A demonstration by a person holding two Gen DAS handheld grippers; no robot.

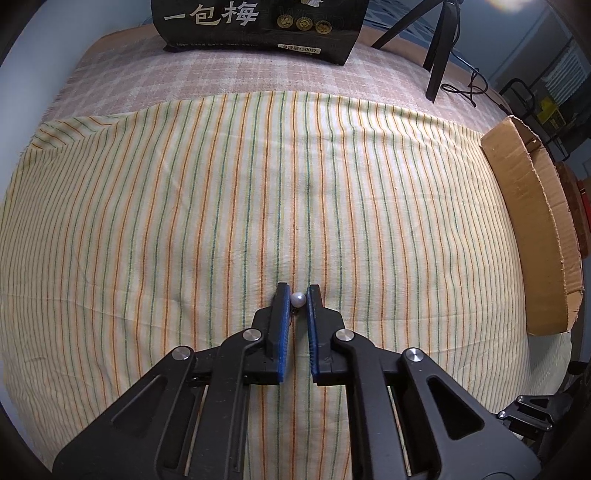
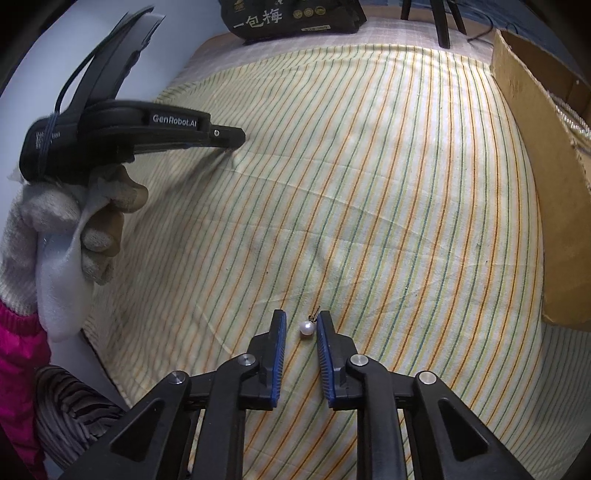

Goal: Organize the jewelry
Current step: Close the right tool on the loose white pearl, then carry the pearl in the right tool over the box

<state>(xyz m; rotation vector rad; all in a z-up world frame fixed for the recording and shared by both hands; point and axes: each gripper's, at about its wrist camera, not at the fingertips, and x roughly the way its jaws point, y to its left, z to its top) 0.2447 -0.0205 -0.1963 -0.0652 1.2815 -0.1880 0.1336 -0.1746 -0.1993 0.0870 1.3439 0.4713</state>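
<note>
Where the left wrist camera looks along its fingers, the left gripper (image 1: 298,292) is pinched on a pearl earring (image 1: 298,299). The white bead sits right at the fingertips, touching the blue pad on either side. A thin metal post shows just below the bead, in the narrow gap between the pads.

The right gripper (image 2: 302,316) stands spread, with a second pearl earring (image 2: 306,328) between its fingertips. That bead lies close against the right-hand pad (whether it touches I cannot tell) and has a clear gap to the left-hand one. Its small post points away from the camera.

Both grippers are low over a striped cloth (image 1: 221,203) in yellow, orange and green. From the right wrist view the left gripper shows side-on at the far left, its tip down at the cloth, held by a gloved hand (image 2: 74,221). The pearl it holds is not visible from there.

Further out, a cardboard box (image 1: 524,221) lies along the right edge of the striped cloth. Beyond the cloth's far edge a pink checked cloth (image 1: 184,77) shows. A black bag (image 1: 258,29) printed with Chinese characters stands on it, and black tripod legs (image 1: 439,55) stand to the right of the bag, with a dark cable (image 1: 469,90) beside them.
</note>
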